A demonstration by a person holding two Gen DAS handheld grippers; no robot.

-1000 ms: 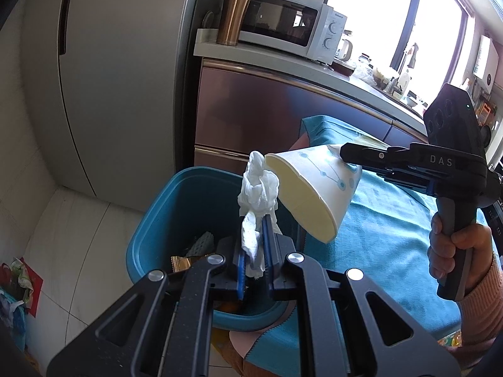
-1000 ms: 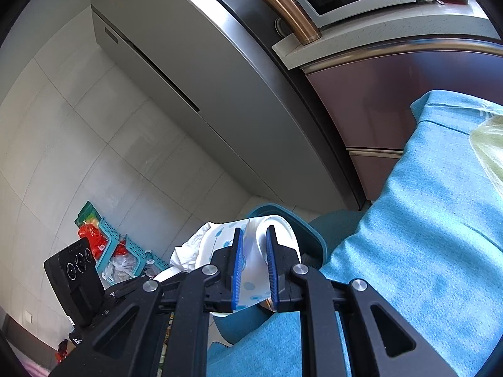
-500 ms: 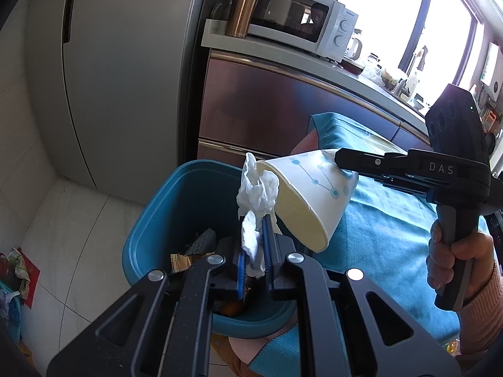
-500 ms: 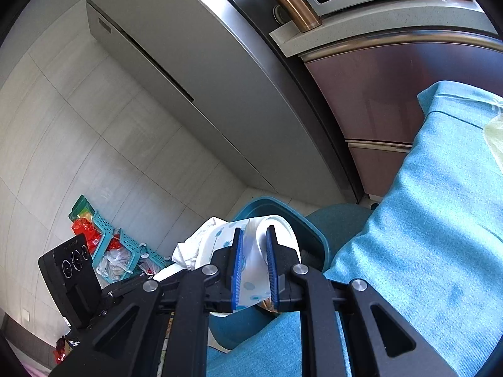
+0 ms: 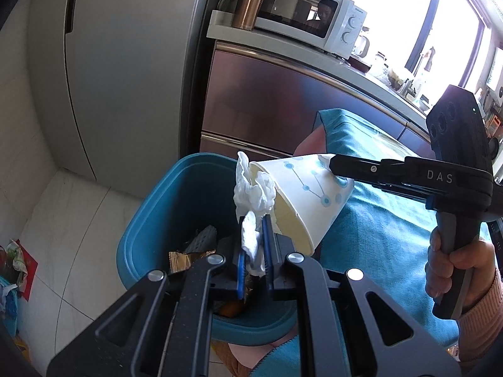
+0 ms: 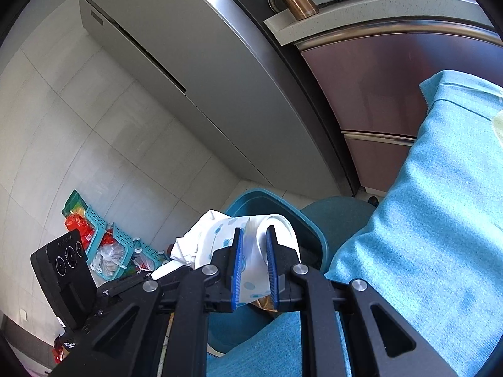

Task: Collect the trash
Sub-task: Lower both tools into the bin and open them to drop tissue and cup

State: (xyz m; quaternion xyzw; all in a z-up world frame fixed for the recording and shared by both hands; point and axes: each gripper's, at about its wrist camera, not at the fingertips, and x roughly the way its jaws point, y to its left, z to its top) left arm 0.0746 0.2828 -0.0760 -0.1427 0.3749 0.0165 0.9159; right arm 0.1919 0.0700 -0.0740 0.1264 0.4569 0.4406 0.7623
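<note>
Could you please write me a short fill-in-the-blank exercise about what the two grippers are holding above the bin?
1. The left gripper pinches a crumpled white ____.
2. The right gripper grips a paper ____ printed with blue dots.
3. Both items hang over a ____-coloured trash bin.
4. On the counter, a copper tumbler stands beside a white ____.

Missing words: tissue; cup; teal; microwave

Crumpled white tissue (image 5: 253, 198) upright, pinched at its lower end. White paper cup (image 5: 306, 201) with blue dots tilted, mouth down-left, touching tissue. Both above blue trash bin (image 5: 151, 220); wrappers (image 5: 180, 259) lie inside, near its front rim.
</note>
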